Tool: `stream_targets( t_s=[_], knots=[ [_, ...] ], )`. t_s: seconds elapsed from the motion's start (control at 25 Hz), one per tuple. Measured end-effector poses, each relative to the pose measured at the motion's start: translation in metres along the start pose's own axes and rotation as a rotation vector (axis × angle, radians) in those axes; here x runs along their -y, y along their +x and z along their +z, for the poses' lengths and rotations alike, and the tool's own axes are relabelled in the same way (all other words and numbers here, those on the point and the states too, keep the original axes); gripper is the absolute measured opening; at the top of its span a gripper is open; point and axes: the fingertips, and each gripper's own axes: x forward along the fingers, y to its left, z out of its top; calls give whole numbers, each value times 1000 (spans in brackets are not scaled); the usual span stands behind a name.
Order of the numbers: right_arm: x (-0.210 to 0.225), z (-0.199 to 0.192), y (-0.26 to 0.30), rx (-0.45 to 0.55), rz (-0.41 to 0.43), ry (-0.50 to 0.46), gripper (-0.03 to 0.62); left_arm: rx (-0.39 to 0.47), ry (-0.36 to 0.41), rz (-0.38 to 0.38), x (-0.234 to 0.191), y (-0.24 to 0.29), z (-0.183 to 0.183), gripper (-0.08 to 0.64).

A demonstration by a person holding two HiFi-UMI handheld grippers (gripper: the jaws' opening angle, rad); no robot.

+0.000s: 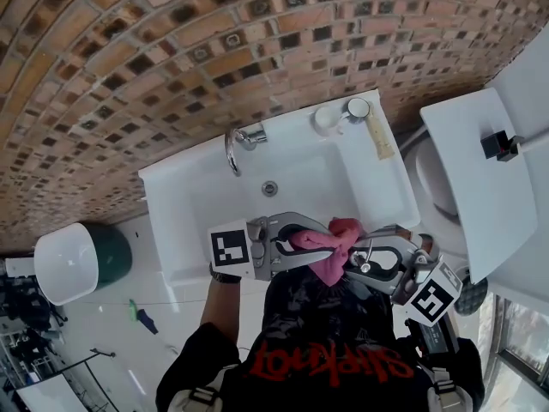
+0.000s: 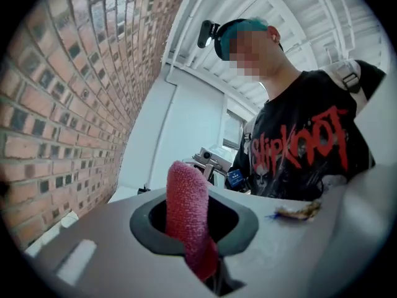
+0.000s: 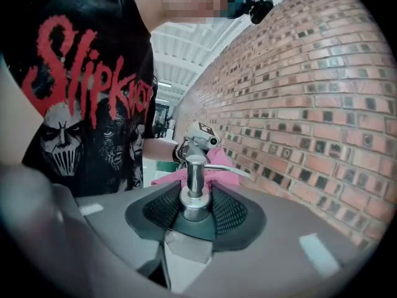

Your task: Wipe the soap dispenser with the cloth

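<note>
Left tongs [image 2: 193,225] clench the pink cloth [image 2: 186,197]; right tongs [image 3: 195,215] grip the soap dispenser [image 3: 195,188]. The cloth should wrap snugly round the dispenser's spout [image 3: 228,169].

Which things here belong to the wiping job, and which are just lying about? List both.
In the job:
- pink cloth, gripped by the left gripper
- soap dispenser, its pump gripped by the right gripper

Lying about:
- tap
- tube on the sink rim
- green bin on the floor
</note>
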Motion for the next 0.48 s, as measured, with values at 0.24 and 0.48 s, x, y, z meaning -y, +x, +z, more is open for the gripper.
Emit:
stream_targets(
  t_s=[0.24, 0.48],
  knots=[
    [-2, 13, 1, 17, -11, -26, 150, 28, -93, 41, -14, -15, -21, 52],
    [-9, 19, 0, 9, -11, -38, 150, -29, -145, 109, -29, -18, -55, 52]
  ],
)
